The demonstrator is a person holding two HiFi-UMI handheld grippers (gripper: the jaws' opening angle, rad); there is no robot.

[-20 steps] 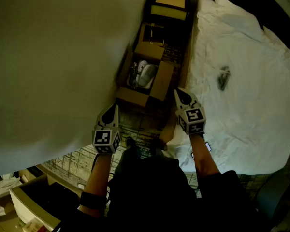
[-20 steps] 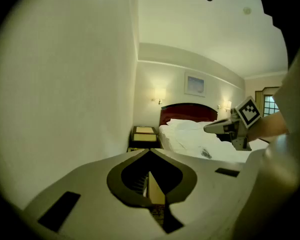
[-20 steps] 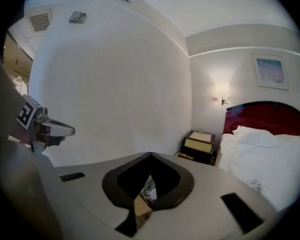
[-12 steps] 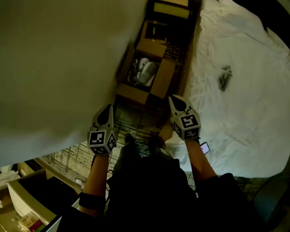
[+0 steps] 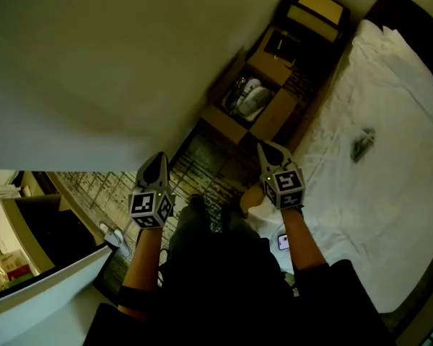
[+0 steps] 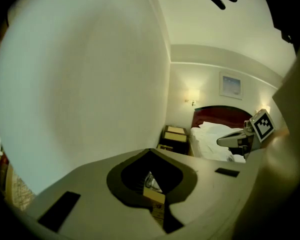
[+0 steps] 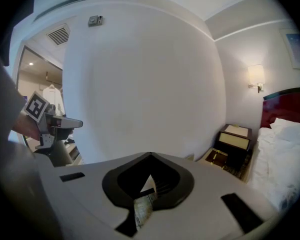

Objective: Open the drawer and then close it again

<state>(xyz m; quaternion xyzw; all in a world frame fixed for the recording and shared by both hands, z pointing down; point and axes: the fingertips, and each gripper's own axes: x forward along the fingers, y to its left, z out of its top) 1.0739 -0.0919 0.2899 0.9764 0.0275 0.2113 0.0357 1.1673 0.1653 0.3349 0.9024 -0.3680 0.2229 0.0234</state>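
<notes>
Two closed, empty tools: my left gripper and my right gripper hang side by side over the dark patterned carpet, near the open brown cardboard box. Only the head view shows the white-fronted drawer, at my near left and well apart from both tools; it looks pulled out, dark inside. The gripper views alone show the lit wall lamp above the dark bedside cabinet, beside the white bed at far right.
</notes>
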